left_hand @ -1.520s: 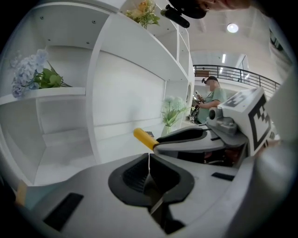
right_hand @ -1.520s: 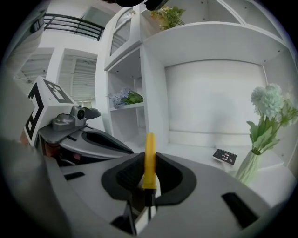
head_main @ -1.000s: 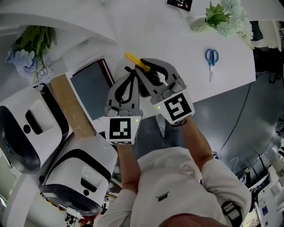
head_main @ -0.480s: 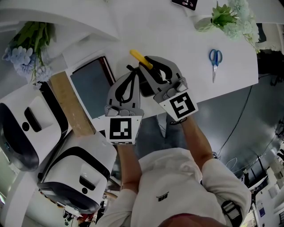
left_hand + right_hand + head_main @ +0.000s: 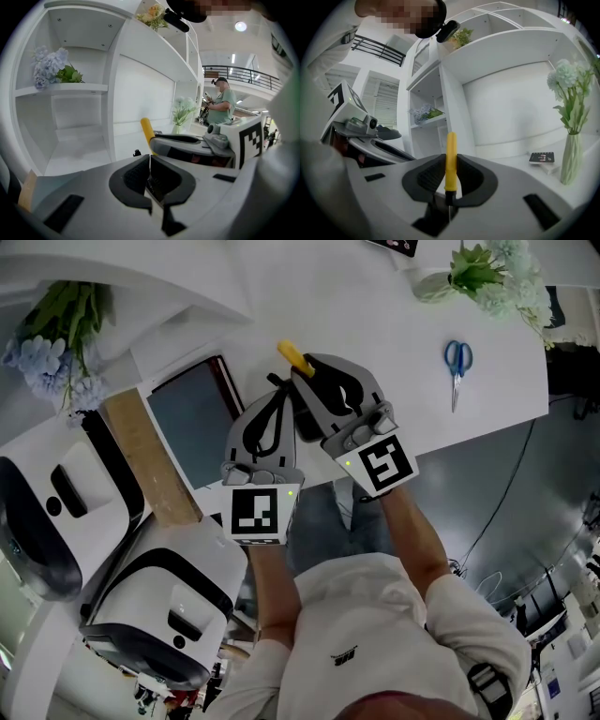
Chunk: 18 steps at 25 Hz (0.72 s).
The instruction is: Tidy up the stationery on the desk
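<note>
Both my forearms reach out from the body, elbows bent and close together, so the two grippers sit side by side over the near edge of the desk with their tips converging. The left gripper points almost straight away from me, its marker cube square to the head camera. The right gripper leans in toward it from the right, with its cube tilted. In its own view the right gripper is clamped on the pen. The yellow barrel stands upright between the ribbed pads, its dark tip points down toward the gripper's body, and the yellow end pokes out past the jaws. From the head view the pen slants up and to the left above the desk, held off the surface, just beyond the left gripper's tip. The left gripper has its jaws pressed together, with only a thin pale line between the pads. A small black piece shows just past its jaw tips. From here I cannot tell whether that piece is pinched or only lies beyond them. The same view shows the pen rising beside the right gripper's upper jaw. The scissors lie flat on the desk well off to the right, blades toward me, apart from both grippers.
</note>
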Motion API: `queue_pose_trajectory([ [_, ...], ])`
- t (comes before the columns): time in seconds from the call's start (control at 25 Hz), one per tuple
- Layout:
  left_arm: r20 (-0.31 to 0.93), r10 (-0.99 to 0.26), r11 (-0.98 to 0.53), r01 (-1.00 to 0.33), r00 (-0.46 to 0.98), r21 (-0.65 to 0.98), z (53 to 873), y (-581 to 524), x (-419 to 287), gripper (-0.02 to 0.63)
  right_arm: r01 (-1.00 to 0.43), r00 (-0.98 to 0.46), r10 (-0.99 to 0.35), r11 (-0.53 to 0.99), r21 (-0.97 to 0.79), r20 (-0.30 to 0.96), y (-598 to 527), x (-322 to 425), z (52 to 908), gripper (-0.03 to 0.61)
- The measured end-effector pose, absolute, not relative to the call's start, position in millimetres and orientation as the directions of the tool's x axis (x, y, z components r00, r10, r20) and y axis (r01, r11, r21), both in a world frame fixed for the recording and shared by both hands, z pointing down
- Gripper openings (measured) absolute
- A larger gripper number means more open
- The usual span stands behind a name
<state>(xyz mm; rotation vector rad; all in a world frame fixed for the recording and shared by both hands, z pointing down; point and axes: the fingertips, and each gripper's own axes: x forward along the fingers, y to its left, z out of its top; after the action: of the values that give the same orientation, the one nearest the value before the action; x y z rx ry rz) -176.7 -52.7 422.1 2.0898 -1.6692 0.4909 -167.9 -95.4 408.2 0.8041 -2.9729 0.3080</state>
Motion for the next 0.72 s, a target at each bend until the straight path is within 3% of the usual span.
queue_pose_trajectory([
  [0.24,0.507,-0.835,-0.189,-0.977,0.215,0.104,418,-54,-179,0.000,-0.500,-0.865,-0.484,0.851,-0.160,0.131,-91,-166,413,0.087],
  [0.72,0.476,-0.841,-0.237,-0.966,0.257,0.103,398,-65,-159,0.000,-0.551,-0.834,-0.536,0.821,-0.150,0.133,-94,-133,398,0.087],
])
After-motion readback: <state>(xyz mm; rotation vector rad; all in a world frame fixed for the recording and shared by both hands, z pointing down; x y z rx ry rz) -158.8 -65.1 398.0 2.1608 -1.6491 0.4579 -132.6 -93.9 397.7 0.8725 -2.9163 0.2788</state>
